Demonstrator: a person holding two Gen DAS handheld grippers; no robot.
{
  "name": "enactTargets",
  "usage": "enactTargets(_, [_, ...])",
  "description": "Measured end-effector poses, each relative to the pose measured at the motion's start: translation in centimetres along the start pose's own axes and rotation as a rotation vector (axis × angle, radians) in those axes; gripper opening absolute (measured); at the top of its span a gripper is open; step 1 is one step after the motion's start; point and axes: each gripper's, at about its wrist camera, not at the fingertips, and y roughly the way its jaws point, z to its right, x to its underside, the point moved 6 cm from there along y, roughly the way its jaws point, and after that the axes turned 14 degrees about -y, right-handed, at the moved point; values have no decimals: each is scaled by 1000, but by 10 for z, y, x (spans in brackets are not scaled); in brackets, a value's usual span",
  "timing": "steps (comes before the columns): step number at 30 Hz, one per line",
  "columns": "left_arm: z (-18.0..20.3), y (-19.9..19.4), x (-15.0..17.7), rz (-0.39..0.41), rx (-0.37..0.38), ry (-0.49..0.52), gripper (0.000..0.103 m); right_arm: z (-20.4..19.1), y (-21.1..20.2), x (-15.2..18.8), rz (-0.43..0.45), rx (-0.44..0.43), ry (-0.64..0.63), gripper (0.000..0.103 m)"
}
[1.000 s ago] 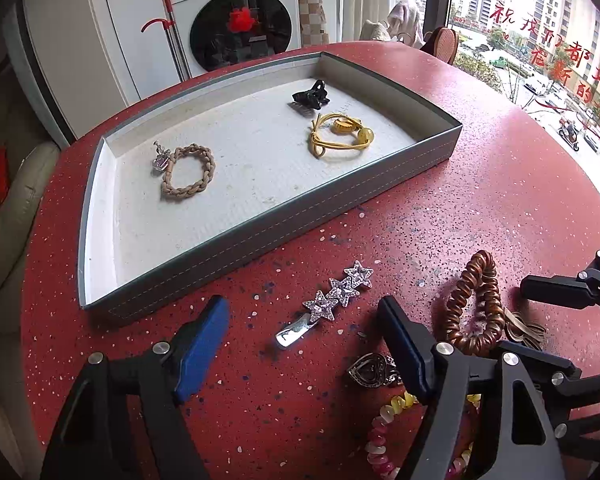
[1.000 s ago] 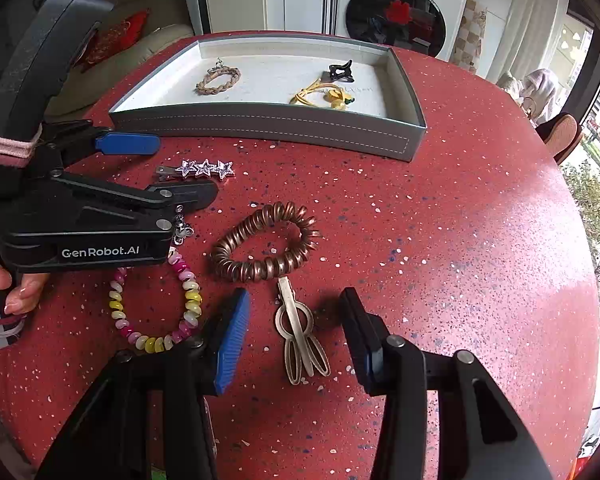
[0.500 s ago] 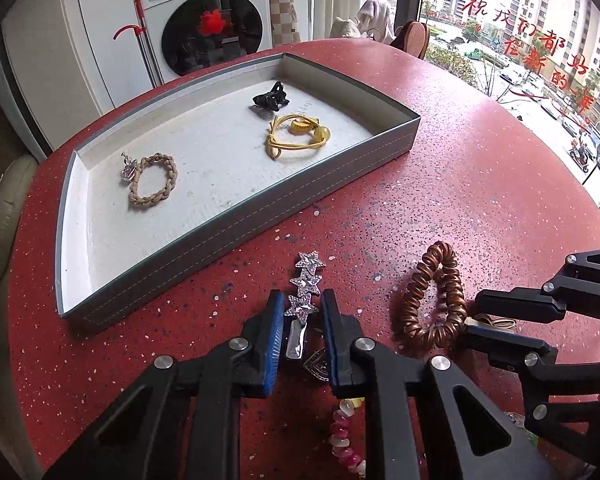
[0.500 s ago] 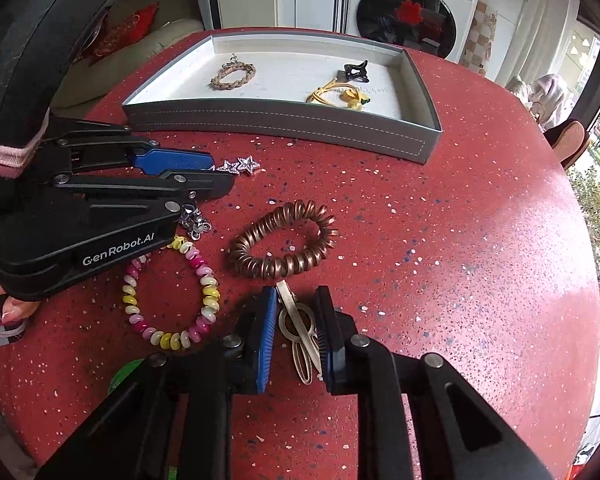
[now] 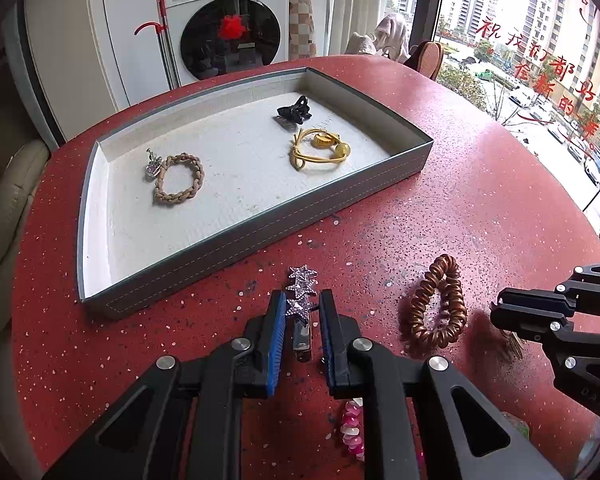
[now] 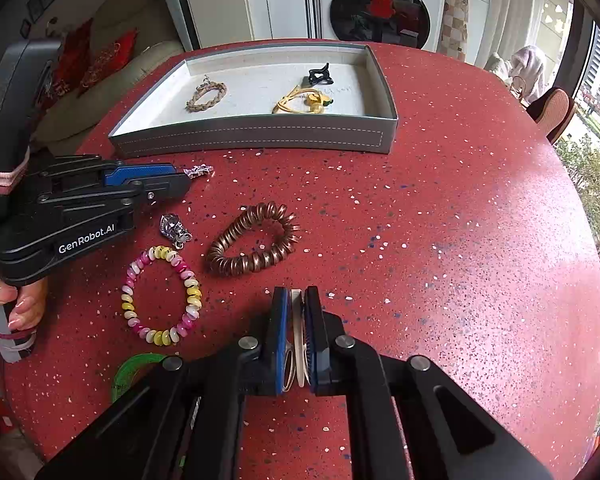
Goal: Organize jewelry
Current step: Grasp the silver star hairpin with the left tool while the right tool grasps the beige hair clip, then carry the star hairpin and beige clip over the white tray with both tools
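Observation:
My left gripper (image 5: pixel 302 308) is shut on a silver star hair clip (image 5: pixel 300 292) and holds it just above the red table, in front of the grey tray (image 5: pixel 260 236). My right gripper (image 6: pixel 297 300) is shut on a gold hair clip (image 6: pixel 297 336), lifted off the table. The tray (image 6: pixel 252 136) holds a braided tan bracelet (image 5: pixel 179 177), a black claw clip (image 5: pixel 294 112) and a yellow hair tie (image 5: pixel 320 150). A copper coil hair tie (image 6: pixel 254 245), a pink and yellow bead bracelet (image 6: pixel 162 294) and a silver charm (image 6: pixel 174 229) lie on the table.
A green item (image 6: pixel 134 368) lies at the table's near edge. A washing machine (image 5: pixel 228 24) and white cabinets stand behind the table. A sofa with red cushions (image 6: pixel 96 64) is at the left, and a window at the right.
Both grippers went from open to shut on their clips, then lifted them. The left gripper has moved the star clip slightly towards the tray.

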Motion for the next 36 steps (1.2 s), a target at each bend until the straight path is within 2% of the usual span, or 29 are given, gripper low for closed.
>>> enactTargets(9, [-7,-18,0,34,22,-28,36,14,-12,-6,49,-53,85,9])
enactTargets(14, [-15,-22,-2,33,40,-72,35,14,-17,-10,65,-59,92,9])
enactTargets(22, [-19,-44,-12,77,58,-101,35,15,-29,-22,104,-83,105,9])
enactTargets(30, [-22,-68,-40,144,75,-118,35,25,-40,-60,158,-125,122,9])
enactTargets(36, [-36,-67,-70,179,46,-148,35,35,-38,-104,194,-155,129,9])
